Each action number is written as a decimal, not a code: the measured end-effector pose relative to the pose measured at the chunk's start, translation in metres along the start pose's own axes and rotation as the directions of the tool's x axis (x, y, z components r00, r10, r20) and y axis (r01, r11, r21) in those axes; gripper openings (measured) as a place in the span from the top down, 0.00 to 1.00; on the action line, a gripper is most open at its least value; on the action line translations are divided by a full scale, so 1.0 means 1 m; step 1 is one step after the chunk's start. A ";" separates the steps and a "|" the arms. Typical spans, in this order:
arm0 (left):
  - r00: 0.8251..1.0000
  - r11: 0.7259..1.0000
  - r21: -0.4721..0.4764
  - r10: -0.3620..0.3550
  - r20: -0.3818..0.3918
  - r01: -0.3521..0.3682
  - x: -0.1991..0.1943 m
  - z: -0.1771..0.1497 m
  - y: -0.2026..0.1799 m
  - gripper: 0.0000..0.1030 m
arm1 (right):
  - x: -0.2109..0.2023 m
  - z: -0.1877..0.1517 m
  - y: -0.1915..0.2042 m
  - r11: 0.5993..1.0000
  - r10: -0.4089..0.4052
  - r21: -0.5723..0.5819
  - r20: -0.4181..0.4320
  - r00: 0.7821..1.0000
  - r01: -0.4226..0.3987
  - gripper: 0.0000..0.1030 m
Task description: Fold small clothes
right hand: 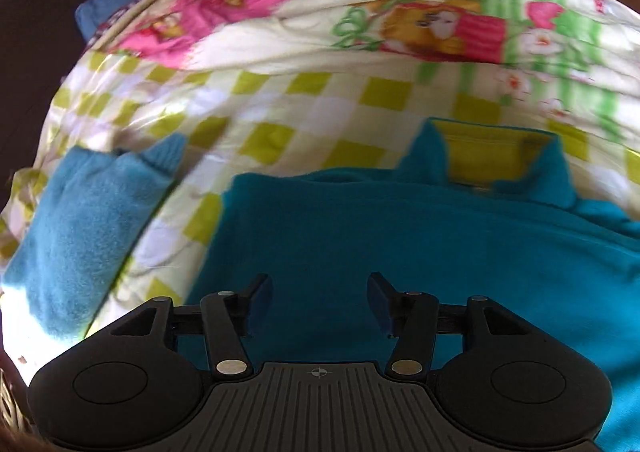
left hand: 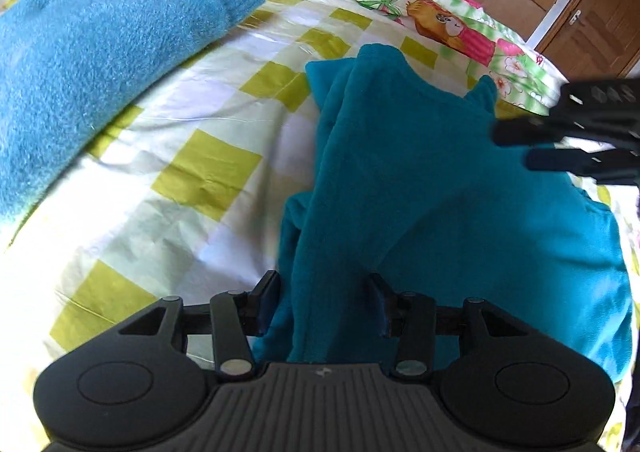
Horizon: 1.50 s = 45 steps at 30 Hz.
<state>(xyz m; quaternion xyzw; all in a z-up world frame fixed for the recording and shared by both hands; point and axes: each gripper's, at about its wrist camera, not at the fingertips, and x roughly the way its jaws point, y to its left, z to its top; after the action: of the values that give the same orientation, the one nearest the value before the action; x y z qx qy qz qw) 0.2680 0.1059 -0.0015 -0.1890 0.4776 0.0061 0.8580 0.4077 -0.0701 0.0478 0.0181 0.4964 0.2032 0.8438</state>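
While bed (left hand: 224,156) carries both garments, task sits partway. Teal top (left hand: 420,180) mid-bed, near right edge, bunched, folding unfinished. Blue knit (left hand: 88,72) toward left edge, seemingly folded. Left gripper (left hand: 324,304) jaws spread, teal fabric between. Right gripper (right hand: 320,302) jaws spread, empty, above top.

Both wrist cameras look down closely, sharing the teal garment (left hand: 420,172) and checked bedspread (right hand: 304,92).

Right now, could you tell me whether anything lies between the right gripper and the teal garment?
Nothing visible does. The right gripper is open directly over the teal garment; the blue towel lies off to the left.
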 end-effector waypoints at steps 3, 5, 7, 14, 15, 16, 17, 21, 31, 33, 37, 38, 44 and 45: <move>0.999 0.999 -0.002 -0.038 0.016 0.038 -0.001 -0.006 0.000 0.41 | 0.042 0.014 0.048 0.996 -0.017 -0.086 -0.090 0.996 0.009 0.37; 0.998 0.998 0.008 -0.056 0.034 0.056 0.000 -0.008 -0.003 0.41 | 0.066 0.020 0.060 0.997 -0.042 -0.078 -0.168 0.985 0.029 0.35; 0.996 0.997 0.009 -0.072 0.054 0.071 0.000 -0.011 -0.006 0.42 | 0.080 0.021 0.071 0.993 -0.097 -0.092 -0.199 0.975 0.080 0.28; 0.988 0.990 0.114 -0.100 0.120 0.087 -0.008 -0.019 -0.026 0.53 | 0.113 0.011 0.095 0.940 -0.281 -0.263 -0.227 0.933 0.219 0.13; 0.986 0.988 0.127 -0.109 0.122 0.093 -0.008 -0.019 -0.028 0.53 | 0.114 0.012 0.090 0.940 -0.280 -0.261 -0.230 0.932 0.218 0.20; 0.985 0.986 0.131 -0.115 0.126 0.099 -0.009 -0.019 -0.028 0.54 | 0.112 0.014 0.087 0.942 -0.283 -0.249 -0.230 0.931 0.225 0.36; 0.983 0.985 0.135 -0.126 0.134 0.108 -0.011 -0.018 -0.029 0.54 | 0.107 0.016 0.083 0.941 -0.290 -0.243 -0.228 0.929 0.234 0.46; 0.968 0.974 0.176 -0.172 0.184 0.140 -0.025 -0.013 -0.041 0.54 | 0.078 0.031 0.048 0.984 -0.173 -0.080 -0.239 0.955 0.158 0.78; 0.881 0.870 0.365 -0.424 0.212 0.331 -0.072 0.001 -0.138 0.56 | -0.084 0.031 -0.073 0.947 -0.001 0.321 0.048 0.999 -0.015 0.80; 0.847 0.815 0.428 -0.500 0.180 0.391 -0.077 -0.005 -0.168 0.56 | -0.119 0.019 -0.114 0.910 -0.009 0.414 0.119 0.993 -0.041 0.80; 0.789 0.695 0.529 -0.609 0.074 0.487 -0.072 -0.023 -0.234 0.56 | -0.162 -0.018 -0.201 0.843 -0.111 0.538 0.188 0.976 -0.008 0.81; 0.780 0.661 0.561 -0.625 0.042 0.499 -0.064 -0.031 -0.254 0.56 | -0.164 -0.029 -0.226 0.817 -0.126 0.577 0.190 0.974 -0.007 0.79; 0.797 0.535 0.643 -0.567 -0.207 0.548 -0.006 -0.082 -0.331 0.56 | -0.161 -0.115 -0.333 0.611 -0.247 0.791 0.159 0.956 0.026 0.46; 0.802 0.527 0.650 -0.552 -0.227 0.547 -0.002 -0.085 -0.330 0.56 | -0.160 -0.127 -0.338 0.594 -0.208 0.804 0.195 0.959 -0.034 0.45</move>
<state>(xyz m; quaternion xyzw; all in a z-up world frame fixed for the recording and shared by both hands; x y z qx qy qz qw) 0.2602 -0.2282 0.0646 0.0026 0.3571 -0.4410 0.8234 0.3423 -0.4599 0.0380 0.3970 0.4158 -0.0871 0.8136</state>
